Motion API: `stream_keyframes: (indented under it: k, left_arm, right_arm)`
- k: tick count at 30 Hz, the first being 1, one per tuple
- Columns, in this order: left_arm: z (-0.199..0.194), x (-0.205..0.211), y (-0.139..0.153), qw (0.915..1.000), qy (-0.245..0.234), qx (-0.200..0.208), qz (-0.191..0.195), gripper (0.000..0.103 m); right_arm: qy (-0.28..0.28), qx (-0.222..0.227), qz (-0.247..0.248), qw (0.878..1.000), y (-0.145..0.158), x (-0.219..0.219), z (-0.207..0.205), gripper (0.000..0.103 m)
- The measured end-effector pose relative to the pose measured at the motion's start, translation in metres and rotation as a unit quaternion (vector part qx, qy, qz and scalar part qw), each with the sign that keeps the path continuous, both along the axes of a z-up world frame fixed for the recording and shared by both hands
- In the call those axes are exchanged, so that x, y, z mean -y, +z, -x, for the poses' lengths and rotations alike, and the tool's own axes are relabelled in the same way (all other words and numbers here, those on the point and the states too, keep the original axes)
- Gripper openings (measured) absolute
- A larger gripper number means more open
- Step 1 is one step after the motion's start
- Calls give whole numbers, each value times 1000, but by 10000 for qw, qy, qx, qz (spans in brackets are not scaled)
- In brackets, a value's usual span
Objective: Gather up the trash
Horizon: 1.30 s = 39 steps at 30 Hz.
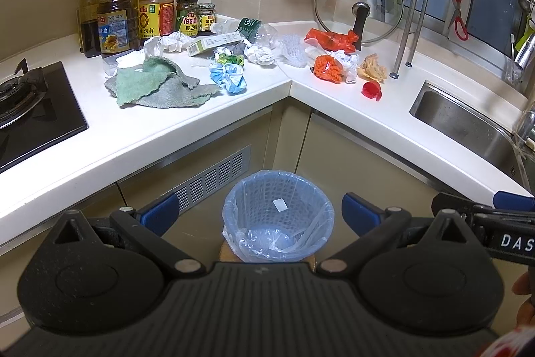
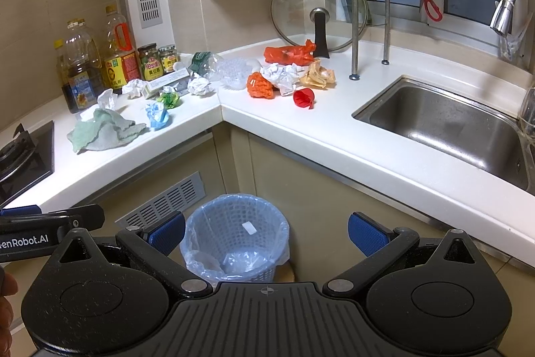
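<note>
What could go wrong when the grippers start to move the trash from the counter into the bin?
1. The glass lid leans upright directly behind the red bag; pulling that bag could probably knock it over.
2. The bin stands on the floor below the counter corner, so light paper balls may miss it.
3. The green cloth and sauce jars lie among the trash and could be grabbed by mistake.

Both the left gripper [image 1: 259, 213] and the right gripper [image 2: 265, 231] are held level side by side, near each other, jaws spread wide, blue pads [image 2: 167, 231] gripping nothing.
</note>
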<state>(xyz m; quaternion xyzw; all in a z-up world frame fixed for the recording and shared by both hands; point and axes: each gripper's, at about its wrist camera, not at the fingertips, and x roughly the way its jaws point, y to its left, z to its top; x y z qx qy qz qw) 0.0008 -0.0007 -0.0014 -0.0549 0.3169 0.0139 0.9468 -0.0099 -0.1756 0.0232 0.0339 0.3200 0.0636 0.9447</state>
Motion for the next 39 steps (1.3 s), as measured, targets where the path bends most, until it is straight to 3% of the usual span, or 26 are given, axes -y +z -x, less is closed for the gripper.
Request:
stream_keyframes:
  k: [39]
  left_arm:
    - [0,3,0,10000,-9,-6,-10,103]
  right_arm:
    - [-3,13,6,10000,0,0,-1,103]
